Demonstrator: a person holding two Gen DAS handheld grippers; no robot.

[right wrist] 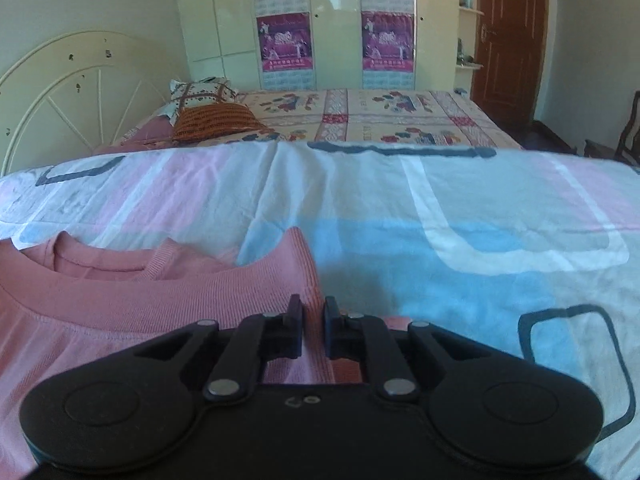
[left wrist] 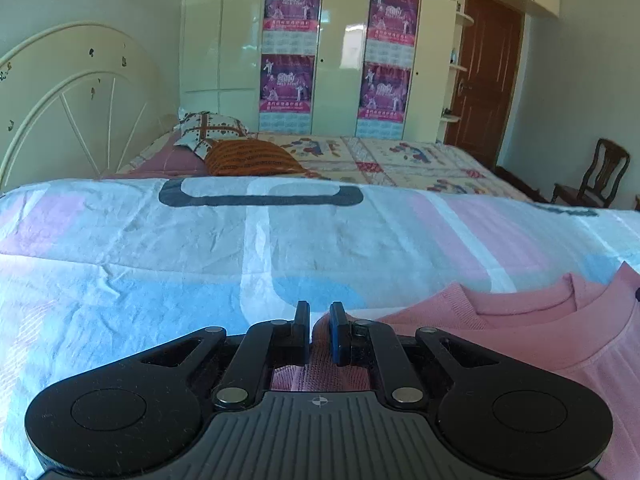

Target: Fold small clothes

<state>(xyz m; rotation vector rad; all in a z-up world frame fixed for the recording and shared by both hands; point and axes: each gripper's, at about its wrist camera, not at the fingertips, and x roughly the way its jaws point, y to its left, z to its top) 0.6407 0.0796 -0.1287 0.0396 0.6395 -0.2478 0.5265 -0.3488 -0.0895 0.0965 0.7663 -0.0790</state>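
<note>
In the left wrist view, the left gripper point(left wrist: 320, 314) points down at a sheet point(left wrist: 160, 248) patterned in blue, pink and white, which covers the near surface. Its 2 jaws stand narrow, pinching a fold of a pink top point(left wrist: 520, 332) at that garment's left edge. The top lies flat on the sheet toward the right, its ribbed neckline point(left wrist: 560, 312) facing away from the camera. Beyond the sheet is a bed point(left wrist: 400, 156) with a patterned cover, an orange pillow point(left wrist: 252, 158) near a cream headboard point(left wrist: 80, 96), a wardrobe point(left wrist: 332, 48) with 4 purple posters, a brown door point(left wrist: 488, 72) and a chair point(left wrist: 596, 176) at the right. In the right wrist view, the right gripper point(right wrist: 313, 316) also angles down, jaws nearly together and clamped on the right edge of the top point(right wrist: 120, 304), by the ribbed shoulder band. The top spreads left of the gripper, the bare sheet point(right wrist: 460, 220) lies to its right, and the same bed point(right wrist: 380, 116) and wardrobe point(right wrist: 336, 20) stand behind.
</note>
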